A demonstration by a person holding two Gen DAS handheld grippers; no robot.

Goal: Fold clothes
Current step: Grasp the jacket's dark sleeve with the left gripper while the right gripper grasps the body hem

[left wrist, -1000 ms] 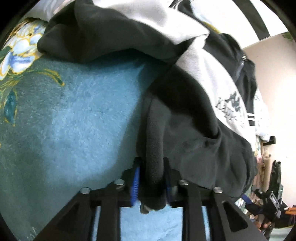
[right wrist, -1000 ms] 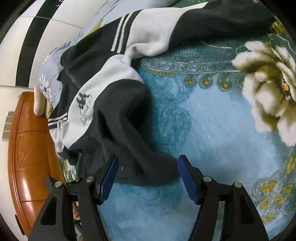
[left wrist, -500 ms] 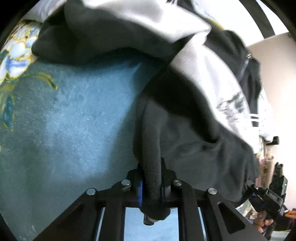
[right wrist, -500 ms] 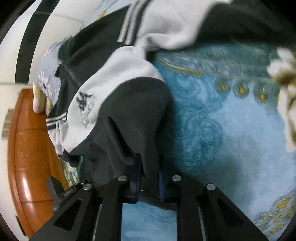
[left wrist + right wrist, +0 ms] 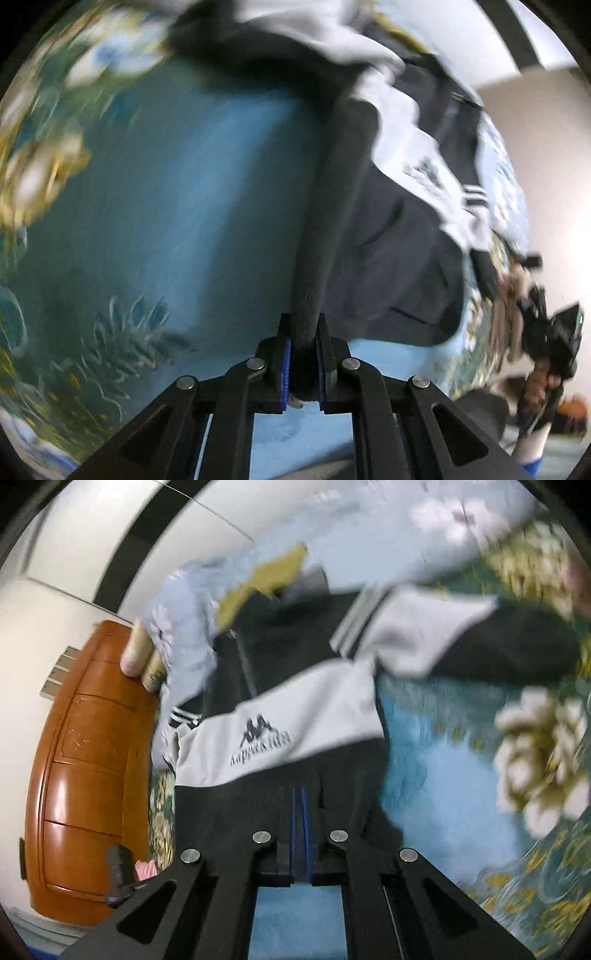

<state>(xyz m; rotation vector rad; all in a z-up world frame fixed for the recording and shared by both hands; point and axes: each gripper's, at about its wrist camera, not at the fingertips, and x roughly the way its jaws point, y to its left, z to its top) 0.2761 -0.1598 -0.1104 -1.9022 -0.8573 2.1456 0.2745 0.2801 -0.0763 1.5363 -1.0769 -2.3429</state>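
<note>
A black and white zip jacket (image 5: 399, 236) with a printed logo lies on a blue flowered blanket (image 5: 192, 206). My left gripper (image 5: 302, 332) is shut on the jacket's black bottom hem, which runs up from its jaws as a thick fold. In the right wrist view the jacket (image 5: 295, 716) shows its logo panel and a striped sleeve stretching right. My right gripper (image 5: 300, 801) is pressed shut with the black hem cloth lying around its closed blue pads. Both views are motion-blurred.
A wooden headboard (image 5: 85, 768) stands at the left of the right wrist view, with a pale floral quilt (image 5: 192, 602) heaped against it. The blanket (image 5: 461, 794) spreads to the right. The other gripper and hand (image 5: 550, 347) show at the left view's far right.
My right gripper closed from wide open onto the jacket's hem. Both grippers then lifted and pulled the hem back, so the jacket stretches out and more blanket shows.
</note>
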